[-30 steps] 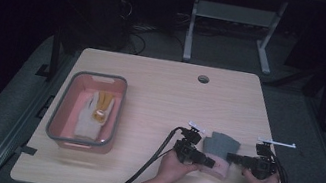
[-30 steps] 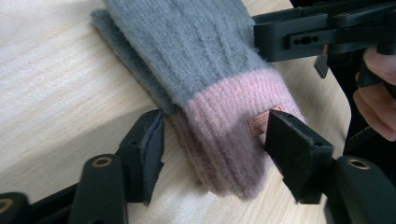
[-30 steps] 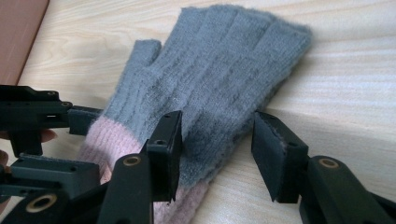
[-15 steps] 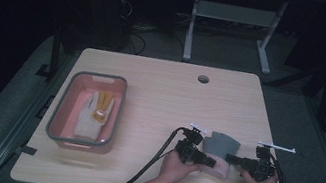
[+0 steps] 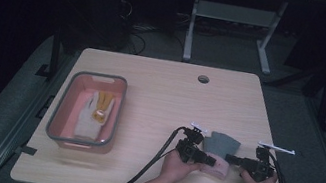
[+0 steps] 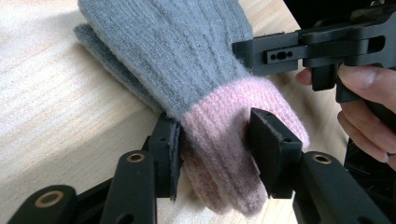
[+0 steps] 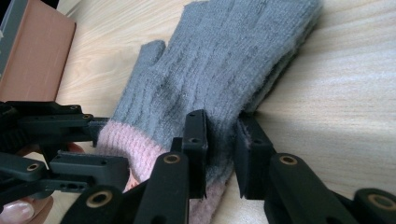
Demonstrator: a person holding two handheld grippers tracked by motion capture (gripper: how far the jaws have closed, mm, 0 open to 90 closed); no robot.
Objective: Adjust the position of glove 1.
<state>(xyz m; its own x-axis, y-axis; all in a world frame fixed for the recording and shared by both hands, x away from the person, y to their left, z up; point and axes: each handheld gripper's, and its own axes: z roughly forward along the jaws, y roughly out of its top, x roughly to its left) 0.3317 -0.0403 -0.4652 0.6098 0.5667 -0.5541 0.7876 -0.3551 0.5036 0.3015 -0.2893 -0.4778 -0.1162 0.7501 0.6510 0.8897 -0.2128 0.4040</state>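
Both grippers, left (image 5: pixel 204 158) and right (image 5: pixel 232 159), level and facing inward, have just closed onto the glove (image 6: pixel 196 74) (pink cuff).

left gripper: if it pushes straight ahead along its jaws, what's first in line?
The left gripper has just been closing on the pink cuff of the grey glove. Pushed on, it would drive into the glove body; beyond that, probably the right gripper, though depth is unclear.

Grey mitten with pink cuff (image 5: pixel 220 146): one
Pink bin (image 5: pixel 67 105): one
Pale gloves in the bin (image 5: pixel 91 114): apparently two, hard to tell
Grippers: two, left (image 5: pixel 208 160) and right (image 5: pixel 230 159)
Table (image 5: pixel 160 96): one
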